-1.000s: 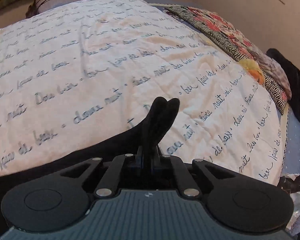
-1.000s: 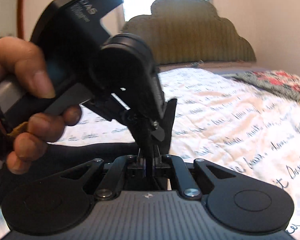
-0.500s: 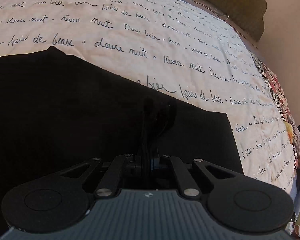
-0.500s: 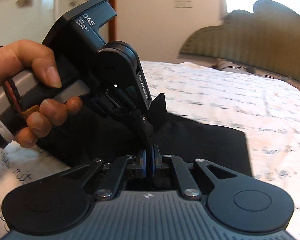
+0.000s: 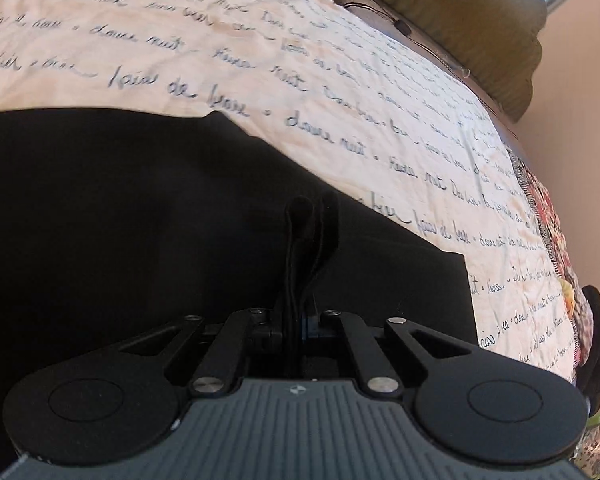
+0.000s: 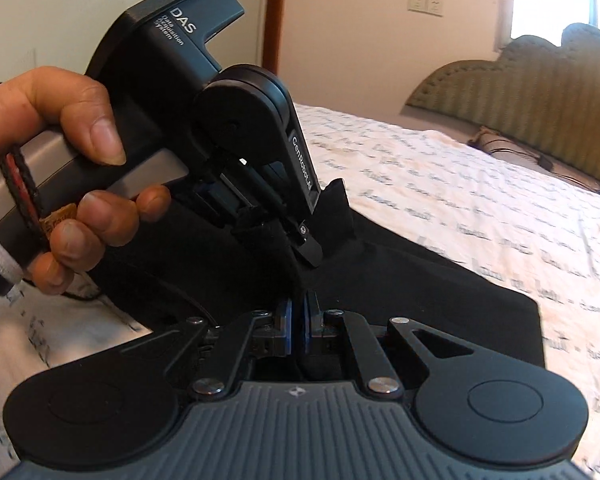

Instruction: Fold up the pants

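- Black pants [image 5: 148, 216] lie flat on script-print bedspread [image 5: 340, 92], filling lower left of left wrist view.
- My left gripper [image 5: 312, 216]: jaws pinched tight on a pants edge.
- My right gripper [image 6: 300, 280]: also clamped on black fabric, mid-frame.
- Fabric looks soft, light, floppy; I judge hems or corners the best hold, both tongs together.
- Only right view shows my left hand [image 6: 72, 168]; only left view shows floral blanket [image 5: 548, 216] at right edge.

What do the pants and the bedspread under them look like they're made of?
Pants: soft matte black cloth, probably a knit or cotton; no sheen, and it bunches limply where the left gripper pinches it. Bedspread: cream woven fabric printed with script, likely cotton; it looks lightly puckered.
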`<action>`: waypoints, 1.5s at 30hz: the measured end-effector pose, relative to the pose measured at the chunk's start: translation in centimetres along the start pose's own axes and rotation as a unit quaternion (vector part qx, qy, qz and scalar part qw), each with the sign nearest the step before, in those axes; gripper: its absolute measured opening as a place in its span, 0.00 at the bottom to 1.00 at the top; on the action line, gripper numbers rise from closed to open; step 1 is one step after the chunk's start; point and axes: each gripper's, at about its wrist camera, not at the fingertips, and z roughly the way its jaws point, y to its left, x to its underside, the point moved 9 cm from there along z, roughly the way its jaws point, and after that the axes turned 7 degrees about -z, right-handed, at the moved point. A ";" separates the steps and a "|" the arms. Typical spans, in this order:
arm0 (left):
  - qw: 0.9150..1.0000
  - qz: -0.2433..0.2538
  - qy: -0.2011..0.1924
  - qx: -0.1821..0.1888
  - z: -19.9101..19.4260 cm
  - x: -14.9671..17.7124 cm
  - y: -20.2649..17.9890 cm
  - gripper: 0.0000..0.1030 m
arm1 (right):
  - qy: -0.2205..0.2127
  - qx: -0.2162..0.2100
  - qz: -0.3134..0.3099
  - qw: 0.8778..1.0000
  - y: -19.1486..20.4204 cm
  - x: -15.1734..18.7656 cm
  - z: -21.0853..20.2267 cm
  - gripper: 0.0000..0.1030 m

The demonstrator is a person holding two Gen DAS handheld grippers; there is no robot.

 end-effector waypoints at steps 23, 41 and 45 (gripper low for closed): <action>0.986 -0.107 -0.120 -0.050 -14.7 0.7 13.1 0.53 | -0.025 -0.133 0.093 0.987 -0.8 -0.8 -3.0 0.54; 0.985 -0.076 -0.145 -0.044 -15.2 3.8 17.9 0.64 | 0.076 -0.230 0.369 0.897 -4.2 -1.6 6.7 0.64; 0.982 -0.075 -0.166 -0.059 -17.1 3.7 18.8 0.64 | 0.038 -0.214 0.200 0.955 -0.1 -5.1 3.9 0.67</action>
